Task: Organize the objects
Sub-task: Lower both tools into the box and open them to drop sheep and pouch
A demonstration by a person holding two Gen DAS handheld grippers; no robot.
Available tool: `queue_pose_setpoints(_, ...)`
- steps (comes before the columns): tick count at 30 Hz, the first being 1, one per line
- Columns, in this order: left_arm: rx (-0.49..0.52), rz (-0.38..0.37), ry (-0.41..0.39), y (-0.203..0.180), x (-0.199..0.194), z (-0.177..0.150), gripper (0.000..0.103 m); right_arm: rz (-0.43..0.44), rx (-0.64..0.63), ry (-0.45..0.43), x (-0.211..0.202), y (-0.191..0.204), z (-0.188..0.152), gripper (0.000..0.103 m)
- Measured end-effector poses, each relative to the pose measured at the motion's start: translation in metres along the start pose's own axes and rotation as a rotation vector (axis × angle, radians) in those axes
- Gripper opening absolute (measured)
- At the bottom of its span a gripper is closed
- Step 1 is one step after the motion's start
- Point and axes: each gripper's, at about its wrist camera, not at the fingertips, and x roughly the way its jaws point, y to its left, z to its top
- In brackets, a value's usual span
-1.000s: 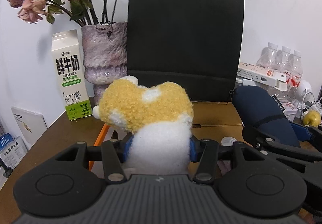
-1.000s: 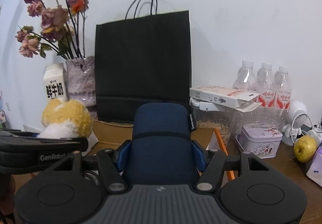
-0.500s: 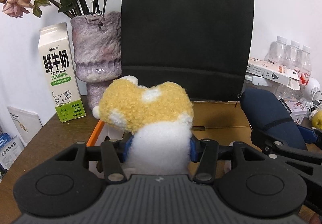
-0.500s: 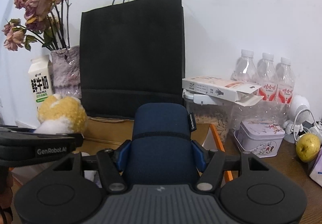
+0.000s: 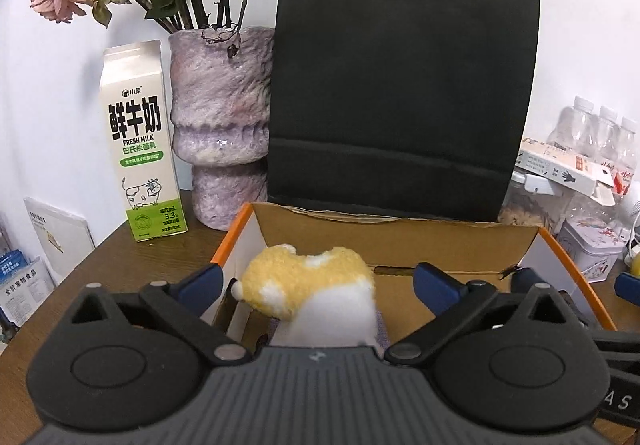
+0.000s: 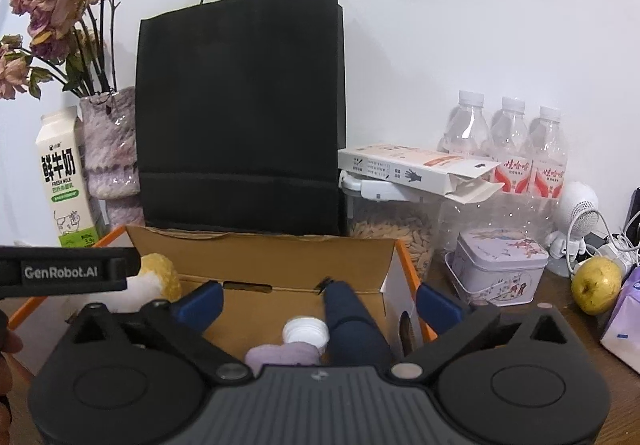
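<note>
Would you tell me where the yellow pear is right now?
In the right wrist view, the yellow pear sits on the table at the far right, just right of the floral tin, below the small white fan.

Both hand-held grippers: black plastic linkage, ribbed grey housing, blue pads, silver screws; left hand-held gripper marked "GenRobot.AI" in white.
</note>
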Motion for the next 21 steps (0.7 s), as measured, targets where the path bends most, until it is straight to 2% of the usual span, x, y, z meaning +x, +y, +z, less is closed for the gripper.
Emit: queue_pose_setpoints(21, 0.015, 0.002, -0.029, -0.002, -0.014, -0.002, 0.103, 0.009, -0.004, -0.011, -0.010, 0.001, -0.001, 0.103)
